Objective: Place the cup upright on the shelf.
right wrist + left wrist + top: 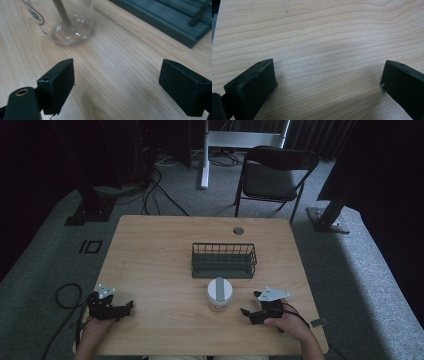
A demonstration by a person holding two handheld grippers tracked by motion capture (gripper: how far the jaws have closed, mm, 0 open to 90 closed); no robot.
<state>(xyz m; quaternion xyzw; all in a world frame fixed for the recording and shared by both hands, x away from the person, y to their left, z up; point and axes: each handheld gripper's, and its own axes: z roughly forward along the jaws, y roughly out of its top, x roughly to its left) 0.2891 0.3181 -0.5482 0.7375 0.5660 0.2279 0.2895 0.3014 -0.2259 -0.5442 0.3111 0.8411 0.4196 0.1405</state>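
Observation:
A clear glass jar (219, 293) with a white lid and a grey band across the top stands on the wooden table (160, 250), just in front of a dark wire basket (223, 260). My right gripper (248, 306) rests on the table right of the jar, jaws wide apart with bare wood between them. In the right gripper view the jar's base (70, 27) sits ahead to the upper left and the basket's base (175, 22) at the upper right. My left gripper (129, 306) lies near the table's front left, open over bare wood (329, 57).
A round cable hole (238, 230) sits near the table's far edge. Beyond the table stand a folding chair (272, 175) and a white desk leg (204, 155). Cables lie on the grey carpet at the left (67, 295).

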